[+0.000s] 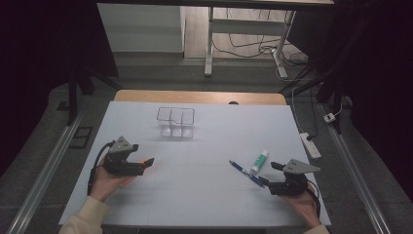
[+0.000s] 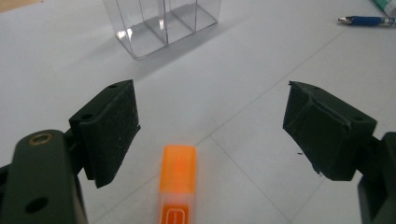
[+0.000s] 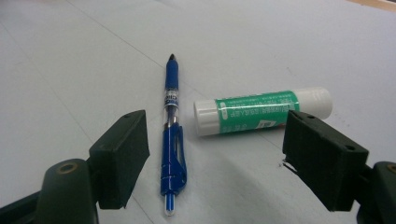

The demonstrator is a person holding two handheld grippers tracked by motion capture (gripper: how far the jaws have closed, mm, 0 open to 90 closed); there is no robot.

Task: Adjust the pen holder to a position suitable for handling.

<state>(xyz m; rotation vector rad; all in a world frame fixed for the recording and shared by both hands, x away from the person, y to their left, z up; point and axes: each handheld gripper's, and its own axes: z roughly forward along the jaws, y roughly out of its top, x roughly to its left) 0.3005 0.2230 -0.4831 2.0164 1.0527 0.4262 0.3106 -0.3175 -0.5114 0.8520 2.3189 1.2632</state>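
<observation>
Right now the left claw is wide open, with the orange marker lying flat on the counter between its jaws, not yet held. The right claw is wide open too, with the blue pen lying between its jaws and the green glue stick just beside the pen. Farther back stands the clear box with its little rooms, and it looks empty. So nothing seems picked up or put away yet; all three things probably need to go in.
</observation>
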